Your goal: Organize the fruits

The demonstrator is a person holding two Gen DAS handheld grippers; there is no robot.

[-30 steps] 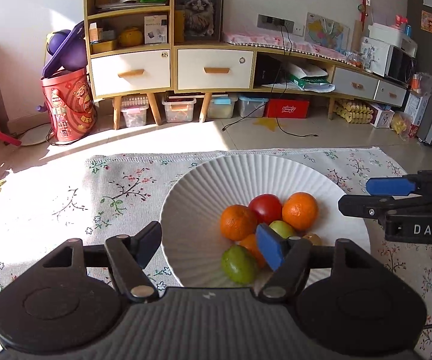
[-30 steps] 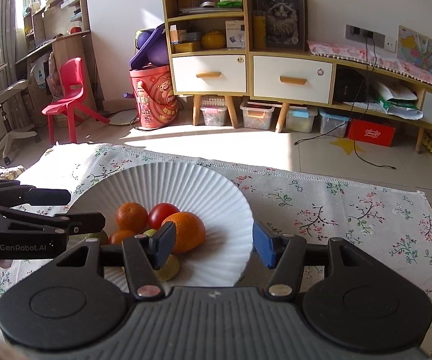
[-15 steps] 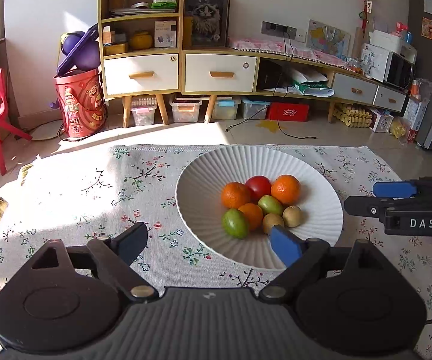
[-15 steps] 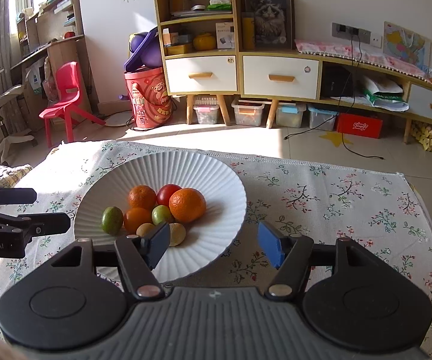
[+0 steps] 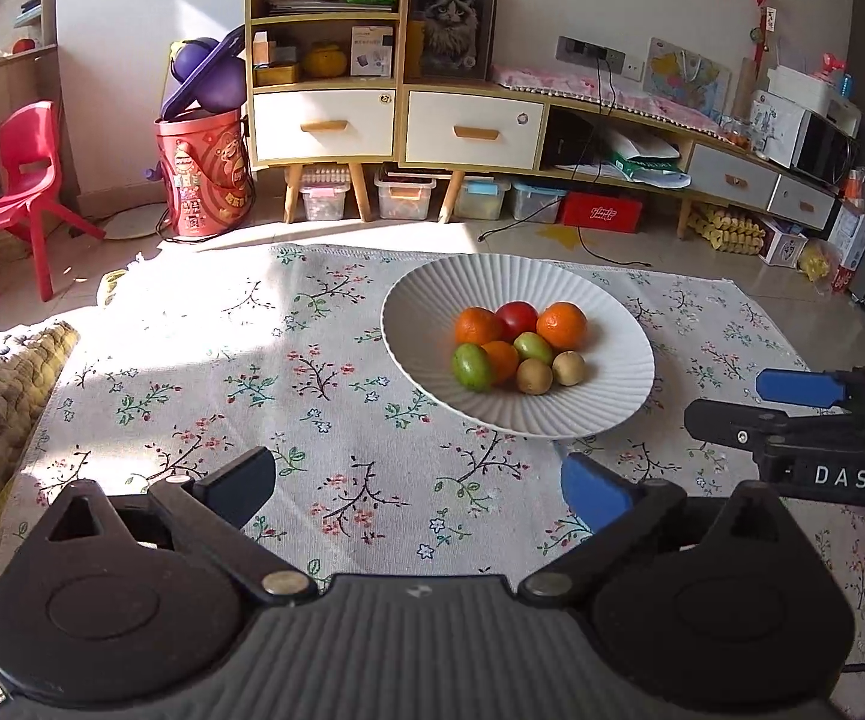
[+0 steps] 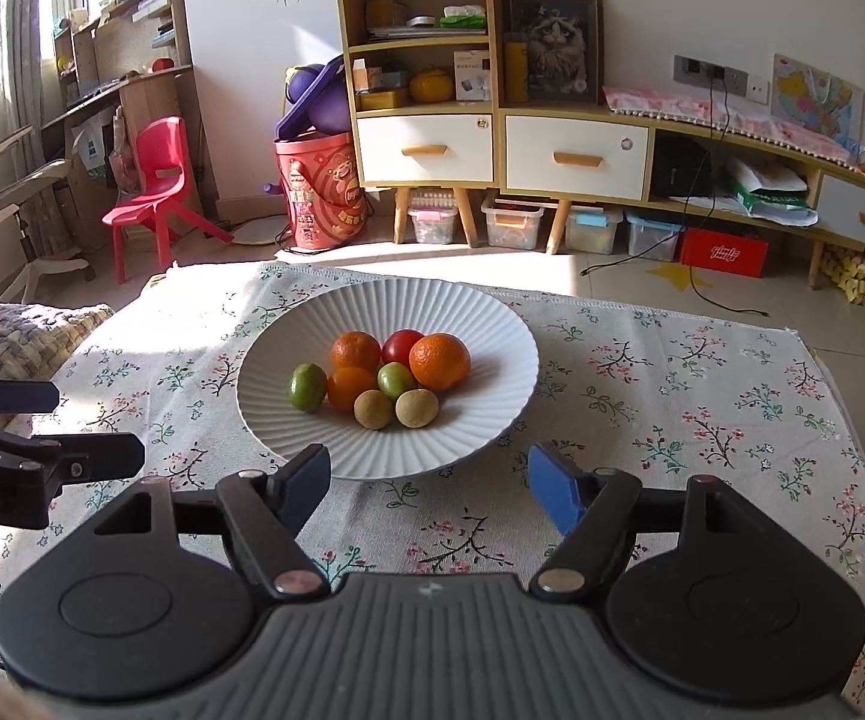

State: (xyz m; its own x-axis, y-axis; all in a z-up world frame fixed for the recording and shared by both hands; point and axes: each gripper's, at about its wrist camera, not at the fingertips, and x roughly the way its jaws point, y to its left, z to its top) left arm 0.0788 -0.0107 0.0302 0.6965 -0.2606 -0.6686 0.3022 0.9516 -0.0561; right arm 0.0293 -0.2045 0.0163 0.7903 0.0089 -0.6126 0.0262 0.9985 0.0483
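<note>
Fruit [image 6: 387,378] sat heaped mid-bowl [image 6: 480,324] at twelve o'clock of both grippers, left gripper [image 5: 417,483] and right gripper [image 6: 429,483] empty with jaws opening, so a careless nudge risked rolling pieces out.

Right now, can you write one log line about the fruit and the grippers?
fruit: all in plate | left hand-held gripper: opening, empty | right hand-held gripper: opening, empty | both short of plate, over cloth
</note>
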